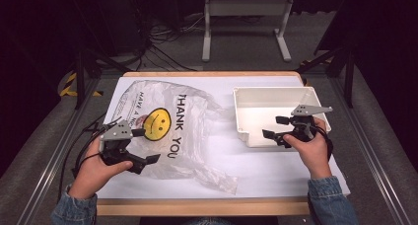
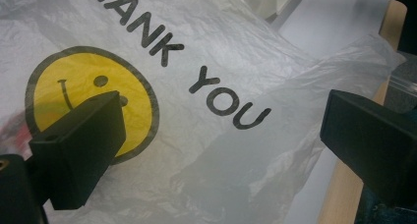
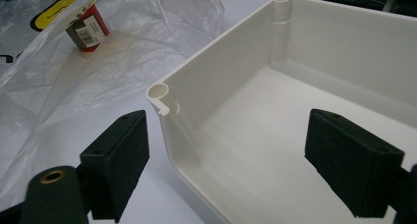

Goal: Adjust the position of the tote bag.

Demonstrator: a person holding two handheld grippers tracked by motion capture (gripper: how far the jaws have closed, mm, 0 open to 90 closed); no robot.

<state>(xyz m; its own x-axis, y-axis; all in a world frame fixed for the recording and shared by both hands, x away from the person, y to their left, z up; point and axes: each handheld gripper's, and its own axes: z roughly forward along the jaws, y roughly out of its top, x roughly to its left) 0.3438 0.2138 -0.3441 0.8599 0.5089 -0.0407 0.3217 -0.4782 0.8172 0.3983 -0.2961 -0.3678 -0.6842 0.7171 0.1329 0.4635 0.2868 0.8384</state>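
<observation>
At the left of the high view the left gripper [image 1: 146, 146] hangs over the lower-left edge of the bag [image 1: 197, 131], its jaws spread wide with nothing pinched between them; in its own view the bag's yellow smiley [image 2: 69, 94] sits at the left behind one jaw and the "THANK YOU" print runs up the middle. A small red can [image 3: 87, 28] lies inside the bag, seen at the upper left of the right gripper view. At the right the right gripper [image 1: 277, 127] is released too, jaws straddling the near-left corner of the white bin [image 1: 245, 117] without pressing it.
</observation>
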